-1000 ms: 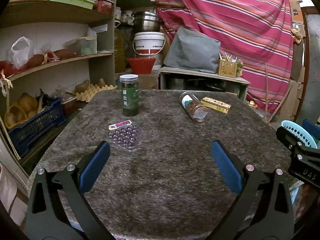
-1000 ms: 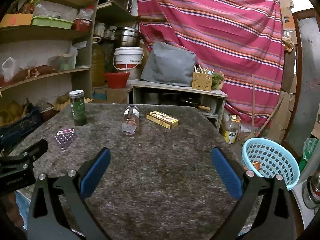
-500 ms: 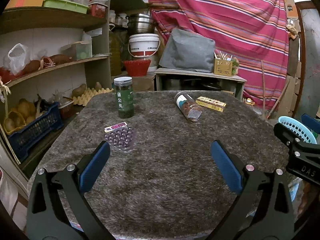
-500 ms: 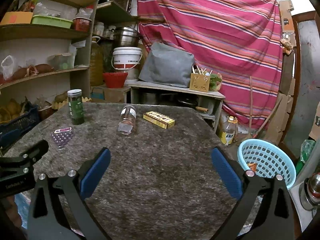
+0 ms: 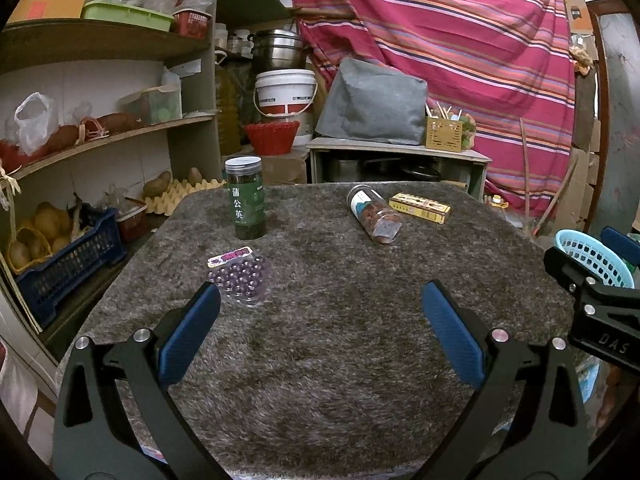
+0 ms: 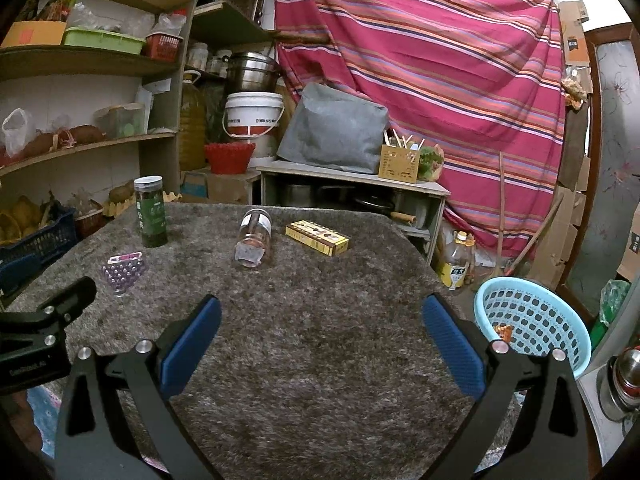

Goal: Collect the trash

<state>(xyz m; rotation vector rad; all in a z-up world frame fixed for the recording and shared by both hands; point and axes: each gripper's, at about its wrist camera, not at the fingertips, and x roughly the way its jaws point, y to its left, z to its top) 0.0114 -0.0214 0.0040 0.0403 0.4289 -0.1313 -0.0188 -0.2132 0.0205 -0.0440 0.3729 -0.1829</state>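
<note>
Now the left gripper [image 5: 320, 328] and right gripper [image 6: 320, 330] both hover level above the near part of the shaggy grey table [image 5: 340, 360], jaws spread wide and holding nothing. Farther out lie 4 items: 1 upright green jar [image 5: 245, 203], 1 clear jar [image 5: 374, 219] on its side, 1 yellow box [image 5: 420, 208], 1 pack of purple beads [image 5: 240, 275]. Off the table's right edge stands 1 blue basket [image 6: 532, 328].
</note>
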